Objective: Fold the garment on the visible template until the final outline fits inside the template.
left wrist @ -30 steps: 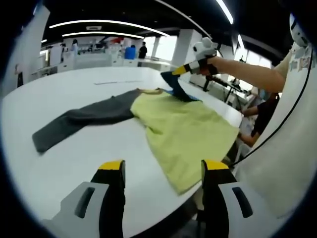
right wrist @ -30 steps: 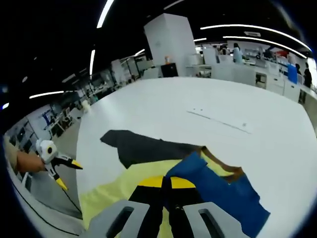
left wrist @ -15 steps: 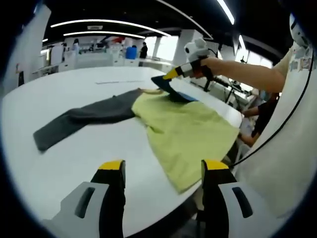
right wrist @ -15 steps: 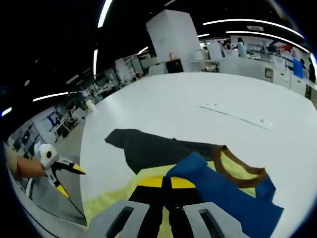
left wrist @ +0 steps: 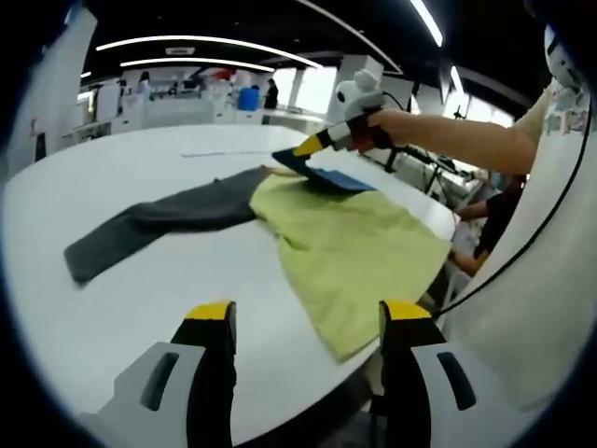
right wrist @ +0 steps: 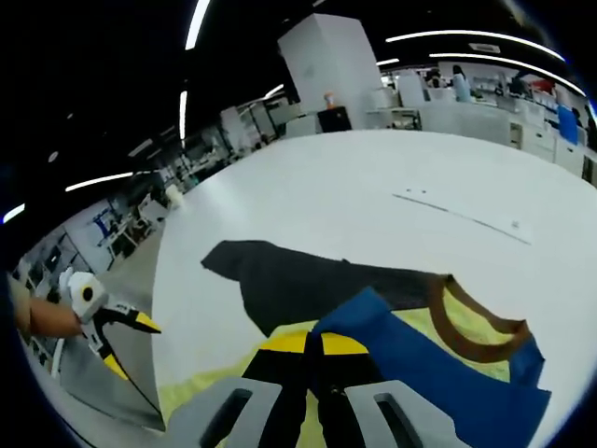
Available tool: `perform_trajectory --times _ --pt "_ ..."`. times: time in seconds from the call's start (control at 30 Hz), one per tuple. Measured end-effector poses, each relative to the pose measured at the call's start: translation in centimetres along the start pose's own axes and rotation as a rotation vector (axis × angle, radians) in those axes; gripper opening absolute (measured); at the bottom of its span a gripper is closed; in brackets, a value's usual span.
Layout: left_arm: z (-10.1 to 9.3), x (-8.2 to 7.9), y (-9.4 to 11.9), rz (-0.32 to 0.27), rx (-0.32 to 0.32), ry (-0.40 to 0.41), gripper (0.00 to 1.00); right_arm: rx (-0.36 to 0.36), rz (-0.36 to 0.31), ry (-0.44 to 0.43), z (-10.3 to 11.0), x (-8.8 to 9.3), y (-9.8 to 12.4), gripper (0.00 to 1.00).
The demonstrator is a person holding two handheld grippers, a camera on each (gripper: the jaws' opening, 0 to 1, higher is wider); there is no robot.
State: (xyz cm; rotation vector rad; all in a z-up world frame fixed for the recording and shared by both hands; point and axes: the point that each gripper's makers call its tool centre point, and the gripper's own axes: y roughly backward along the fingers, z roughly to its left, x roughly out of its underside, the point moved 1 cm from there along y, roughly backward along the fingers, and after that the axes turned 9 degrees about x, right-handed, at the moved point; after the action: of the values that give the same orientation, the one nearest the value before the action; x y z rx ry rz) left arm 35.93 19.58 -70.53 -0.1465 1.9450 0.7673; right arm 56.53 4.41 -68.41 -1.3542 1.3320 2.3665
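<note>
- the garment (left wrist: 345, 243) lies spread on the white desk (left wrist: 140, 280): a yellow-green body near my edge, a dark grey sleeve (left wrist: 159, 224) stretched out flat to one side, a blue sleeve (left wrist: 326, 175) on the far side.
- my right gripper (left wrist: 300, 149) is clamped on the blue sleeve (right wrist: 420, 364), its yellow tips pressed together on the cloth, lifting that edge a little off the yellow body.
- in the right gripper view the jaws rise closed from the bottom with blue cloth pinched at their tips; the brown collar (right wrist: 476, 327) curves just beside the blue, and the grey sleeve (right wrist: 289, 280) lies past it on the desk.
- my left gripper (left wrist: 303, 336) is open, jaws well apart, holding nothing, above the near desk edge by the hem of the yellow body.
- in the right gripper view the left gripper (right wrist: 126, 341) shows off the desk's side, yellow tips spread, with my hand (right wrist: 42, 317) behind it.
- a thin line marking (right wrist: 462, 217) runs across the desk beyond the garment; i can't tell a template outline under the cloth.
</note>
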Motion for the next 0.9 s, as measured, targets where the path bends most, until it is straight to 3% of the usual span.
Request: perform_trajectory --times 0.53,0.9 --pt "0.4 -0.2 -0.3 0.006 0.001 0.0 0.58 -0.061 0.01 0.022 2.9 -0.6 -2.1 0.0" --pt "0.4 0.0 -0.2 0.008 -0.004 0.007 0.58 -0.093 0.051 0.053 4.8 0.9 -3.3 0.0"
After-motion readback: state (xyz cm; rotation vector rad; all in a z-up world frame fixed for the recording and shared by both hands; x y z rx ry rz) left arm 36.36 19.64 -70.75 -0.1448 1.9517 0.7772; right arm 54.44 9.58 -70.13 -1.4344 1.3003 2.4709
